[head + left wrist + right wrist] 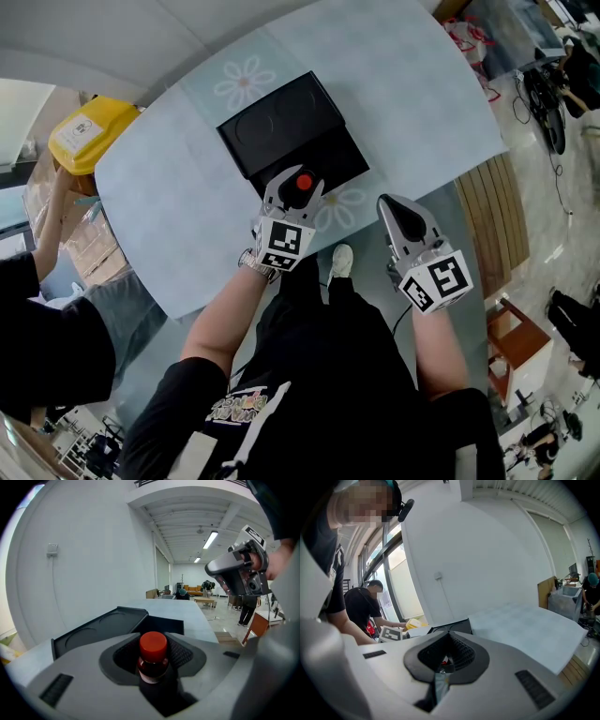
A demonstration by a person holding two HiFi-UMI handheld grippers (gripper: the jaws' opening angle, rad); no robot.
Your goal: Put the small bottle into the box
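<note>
A small bottle [302, 183] with a red cap and dark body stands upright between the jaws of my left gripper [296, 190], which is shut on it. It hangs over the near part of the open black box [349, 156], whose lid [281, 114] lies flat behind. In the left gripper view the bottle [153, 654] fills the gap between the pads, with the box [161, 626] just beyond. My right gripper [390, 206] hovers to the right of the box at the table's near edge, its jaws shut with nothing between them [444, 662].
The pale round table [412, 94] ends just below the box. At the far left another person holds a yellow container [90, 131]. Wooden slats [494, 220] lie right of the table. My right gripper [239, 573] shows high in the left gripper view.
</note>
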